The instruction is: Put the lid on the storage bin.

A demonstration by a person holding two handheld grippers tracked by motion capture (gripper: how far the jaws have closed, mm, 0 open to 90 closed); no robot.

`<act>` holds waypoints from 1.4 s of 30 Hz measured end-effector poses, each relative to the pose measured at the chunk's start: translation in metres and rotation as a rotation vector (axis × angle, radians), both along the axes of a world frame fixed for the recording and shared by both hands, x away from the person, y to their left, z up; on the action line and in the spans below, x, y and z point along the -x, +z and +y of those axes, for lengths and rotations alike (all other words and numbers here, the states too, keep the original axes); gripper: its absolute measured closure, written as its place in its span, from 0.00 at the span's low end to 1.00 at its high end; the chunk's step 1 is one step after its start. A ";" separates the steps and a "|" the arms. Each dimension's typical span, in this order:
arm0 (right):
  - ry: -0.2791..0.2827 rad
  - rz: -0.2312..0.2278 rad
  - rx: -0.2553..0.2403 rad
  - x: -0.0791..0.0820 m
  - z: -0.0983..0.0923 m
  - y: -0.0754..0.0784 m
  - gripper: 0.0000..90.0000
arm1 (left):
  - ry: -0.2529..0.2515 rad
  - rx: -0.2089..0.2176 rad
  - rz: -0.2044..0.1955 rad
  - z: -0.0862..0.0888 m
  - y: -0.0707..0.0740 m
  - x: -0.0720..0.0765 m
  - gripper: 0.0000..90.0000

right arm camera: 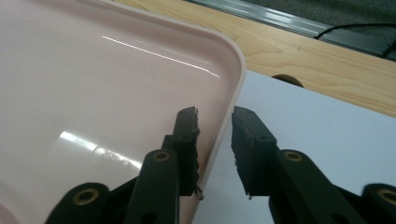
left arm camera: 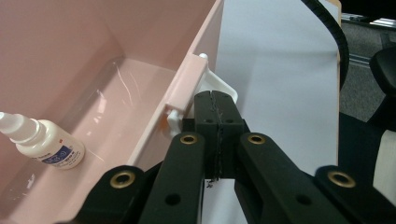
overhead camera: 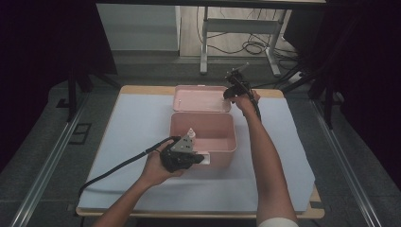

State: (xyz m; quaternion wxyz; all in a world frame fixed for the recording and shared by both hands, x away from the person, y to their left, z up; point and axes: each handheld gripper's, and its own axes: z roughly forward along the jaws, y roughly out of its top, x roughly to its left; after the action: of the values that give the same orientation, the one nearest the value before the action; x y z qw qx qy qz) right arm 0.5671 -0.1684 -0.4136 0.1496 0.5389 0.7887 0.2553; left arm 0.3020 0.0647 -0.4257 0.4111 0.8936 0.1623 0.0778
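A pink box (overhead camera: 203, 132) stands open near the middle of the table (overhead camera: 142, 118), on the pale sheet that covers it. Its lid (overhead camera: 201, 98) lies flat just behind it, toward the far edge. Inside the box, a small white bottle (left arm camera: 44, 144) with a blue label lies on its side on the bottom.

The left tongs (overhead camera: 201, 158) are at the box's near wall, pressed together, with the white latch (left arm camera: 219, 88) of that wall just past their tips; whether they pinch it I cannot tell. The right tongs (right arm camera: 215, 140) are at the lid's right far corner, spread, straddling its raised rim, one jaw inside the lid and one outside over the sheet. The outer pad (right arm camera: 245, 140) stands off the rim.
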 end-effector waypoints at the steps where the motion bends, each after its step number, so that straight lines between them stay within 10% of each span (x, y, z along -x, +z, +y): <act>1: -0.002 0.004 -0.003 0.000 0.000 -0.001 0.82 | 0.000 0.000 -0.001 0.000 0.000 0.000 1.00; 8: -0.046 0.017 -0.024 -0.001 0.000 0.001 0.89 | -0.001 -0.011 -0.002 0.000 0.001 -0.001 1.00; 42: -0.063 -0.209 -0.026 0.031 0.000 0.037 0.92 | 0.009 0.001 0.026 -0.001 0.001 -0.002 1.00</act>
State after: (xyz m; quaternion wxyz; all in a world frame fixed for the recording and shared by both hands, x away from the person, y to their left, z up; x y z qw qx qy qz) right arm 0.5364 -0.1686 -0.3768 0.2320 0.5358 0.7480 0.3156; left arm 0.3037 0.0641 -0.4247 0.4092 0.8936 0.1717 0.0677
